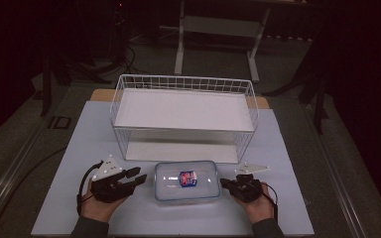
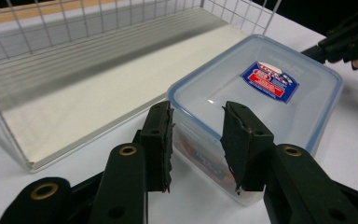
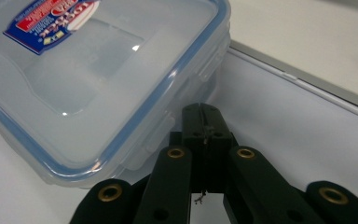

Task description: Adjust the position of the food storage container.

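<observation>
My left tool [image 1: 129,179] rests on the worktop [image 1: 69,198] with its jaws spread, lined up on the near left corner of the clear plastic container [image 1: 187,181] but not yet around it. The container sits lidded on the worktop between my hands, just in front of the wire basket [image 1: 182,116]. My right tool [image 1: 226,183] has its jaws pressed together on nothing, tip just beside the container's right wall, near a latch. I judge the risk is one-sided force: if the right tool nudges while the left has no hold, the slick box may skate or twist toward the basket.
</observation>
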